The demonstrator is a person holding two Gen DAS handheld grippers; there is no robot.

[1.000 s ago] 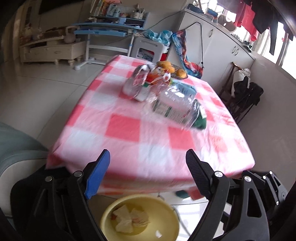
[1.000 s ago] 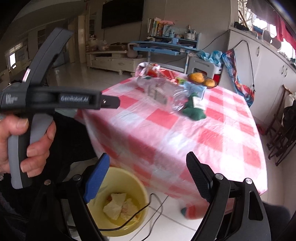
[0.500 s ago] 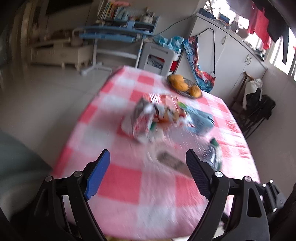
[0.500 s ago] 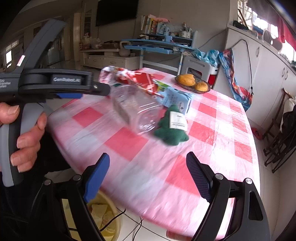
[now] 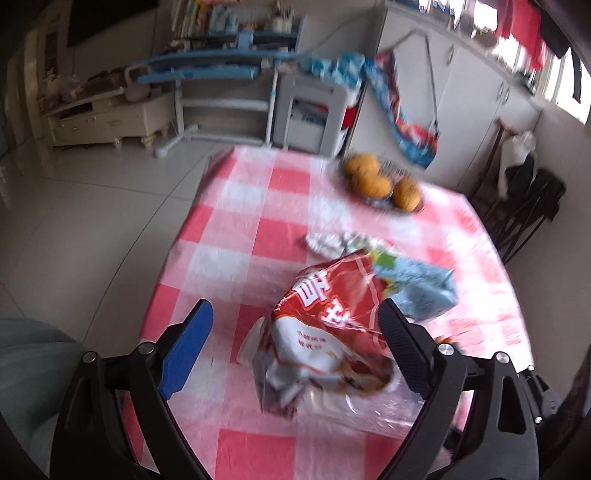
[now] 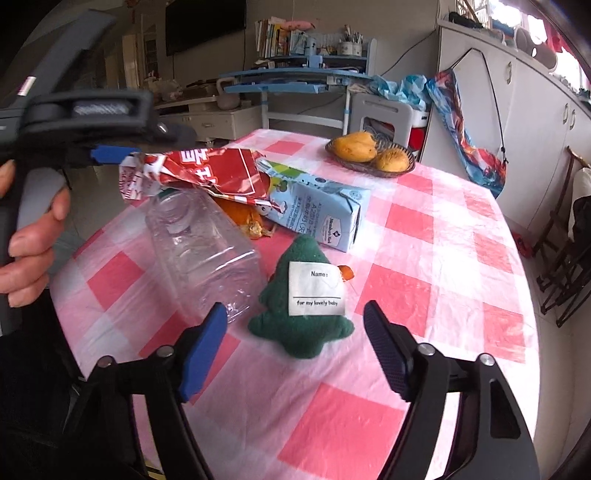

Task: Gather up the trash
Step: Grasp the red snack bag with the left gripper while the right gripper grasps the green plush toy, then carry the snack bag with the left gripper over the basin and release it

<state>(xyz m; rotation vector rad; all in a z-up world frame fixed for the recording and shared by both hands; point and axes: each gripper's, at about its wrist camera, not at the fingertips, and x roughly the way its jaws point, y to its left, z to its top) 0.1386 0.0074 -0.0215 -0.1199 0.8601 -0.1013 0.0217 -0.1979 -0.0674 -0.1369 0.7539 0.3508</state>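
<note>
Checked table (image 6: 424, 229) holds the trash pile: clear bottle (image 6: 207, 254), red snack bag (image 5: 332, 325) spanned loosely by wide-open left gripper (image 5: 295, 321), green felt tree (image 6: 301, 306) between right gripper (image 6: 295, 328), jaws narrowing, gripping nothing.

My table (image 6: 443, 229) wears a pink-and-white checked cloth and stands on pale glossy floor tiles (image 5: 92, 221). Past its far edge I see a blue desk (image 6: 295, 79) stacked with books, a cream low cabinet (image 5: 107, 118) and a dark television (image 6: 205, 24) on the wall. White cupboards (image 6: 524, 122) line the right side, under bright windows.
</note>
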